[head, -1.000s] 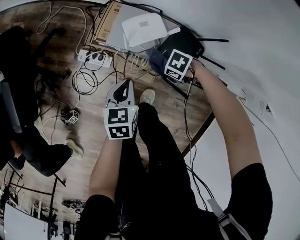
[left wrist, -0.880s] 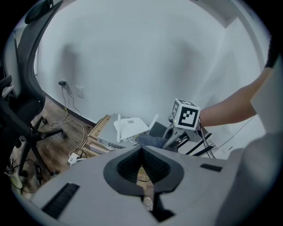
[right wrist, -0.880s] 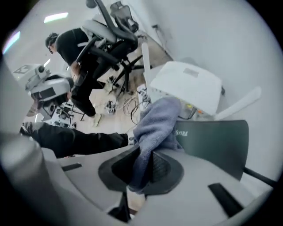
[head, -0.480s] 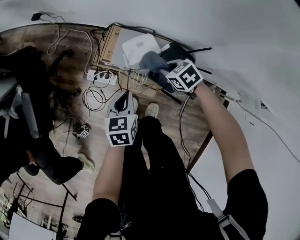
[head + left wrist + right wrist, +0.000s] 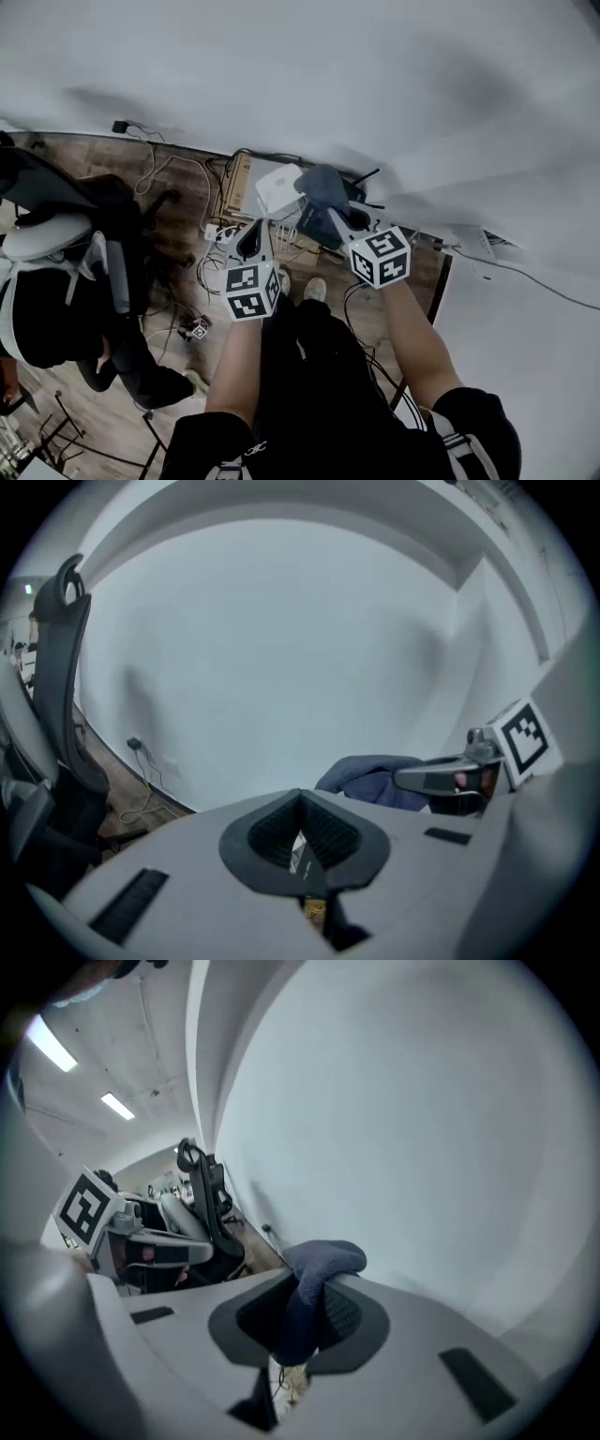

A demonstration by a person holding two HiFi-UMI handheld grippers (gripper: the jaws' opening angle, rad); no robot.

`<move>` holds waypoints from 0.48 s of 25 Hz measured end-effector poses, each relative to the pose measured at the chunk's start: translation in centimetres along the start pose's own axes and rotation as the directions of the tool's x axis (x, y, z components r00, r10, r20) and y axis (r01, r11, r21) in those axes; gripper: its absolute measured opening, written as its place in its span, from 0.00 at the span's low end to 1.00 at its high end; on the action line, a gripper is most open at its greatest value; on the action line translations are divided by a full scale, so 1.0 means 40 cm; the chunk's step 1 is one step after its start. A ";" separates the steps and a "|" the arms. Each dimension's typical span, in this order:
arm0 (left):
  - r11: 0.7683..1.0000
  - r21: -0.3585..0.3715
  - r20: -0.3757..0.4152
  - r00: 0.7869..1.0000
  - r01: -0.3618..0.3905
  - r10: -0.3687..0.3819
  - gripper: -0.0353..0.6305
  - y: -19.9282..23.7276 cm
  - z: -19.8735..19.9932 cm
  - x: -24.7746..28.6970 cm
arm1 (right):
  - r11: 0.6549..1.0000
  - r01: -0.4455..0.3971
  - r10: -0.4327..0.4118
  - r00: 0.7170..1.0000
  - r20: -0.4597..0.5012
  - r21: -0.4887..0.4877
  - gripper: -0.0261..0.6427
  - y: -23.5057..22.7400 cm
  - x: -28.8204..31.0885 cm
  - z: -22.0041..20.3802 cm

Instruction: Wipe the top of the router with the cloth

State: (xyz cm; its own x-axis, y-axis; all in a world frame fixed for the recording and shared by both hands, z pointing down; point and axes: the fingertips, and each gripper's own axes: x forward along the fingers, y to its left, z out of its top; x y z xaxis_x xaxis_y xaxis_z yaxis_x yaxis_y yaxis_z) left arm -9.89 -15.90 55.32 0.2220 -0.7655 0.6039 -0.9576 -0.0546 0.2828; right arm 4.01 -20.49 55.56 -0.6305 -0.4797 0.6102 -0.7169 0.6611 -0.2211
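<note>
While the right gripper (image 5: 298, 1321) is clamped on the cloth (image 5: 319, 1262), a fold of which bulges over the jaw tips, only bare wall (image 5: 403, 1101) is seen past it; no contact with any router is shown.

Left gripper (image 5: 300, 844): jaws together, nothing held, likewise raised toward the wall.

Task things: white router (image 5: 279, 187) and black router (image 5: 354, 195), the latter with antennas, set side by side on the floor (image 5: 141, 187) at the wall's foot. Which is meant cannot be told. In the head view the cloth is held just in front of them, partly covering both.

Progress: wiping is judged not under way at this moment, the cloth being lifted clear. How much of either top has been covered is not shown. Left to do, if anything: the cloth to be lowered and drawn across the top.

Surroundings: box (image 5: 234, 183) beside the white router; power strip (image 5: 217, 232); loose cables (image 5: 208, 272) across the floor; a person (image 5: 47, 309) and chair (image 5: 70, 667) at the left, well apart.

Obstructions: antennas and cables nearest the routers are judged the likeliest snags.
</note>
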 end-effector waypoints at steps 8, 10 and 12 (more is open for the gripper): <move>0.995 0.084 0.169 0.985 -0.045 0.031 0.05 -0.116 0.299 -0.233 | 0.983 0.186 -0.170 0.910 0.378 -0.004 0.08 0.106 -0.267 0.336; 0.990 0.131 0.225 0.974 -0.048 0.018 0.05 -0.150 0.360 -0.297 | 0.975 0.223 -0.209 0.872 0.443 0.021 0.08 0.117 -0.337 0.400; 0.980 0.192 0.287 0.958 -0.052 -0.005 0.05 -0.193 0.409 -0.363 | 0.968 0.248 -0.235 0.834 0.499 0.042 0.08 0.132 -0.416 0.449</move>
State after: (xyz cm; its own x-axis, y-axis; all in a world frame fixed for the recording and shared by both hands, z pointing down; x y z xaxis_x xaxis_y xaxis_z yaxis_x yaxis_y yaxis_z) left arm -8.71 -14.85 32.19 0.1648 -0.9170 0.3633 -0.9853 -0.1365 0.1025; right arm 5.40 -19.36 30.58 -0.5054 -0.8437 0.1811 -0.8628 0.4966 -0.0946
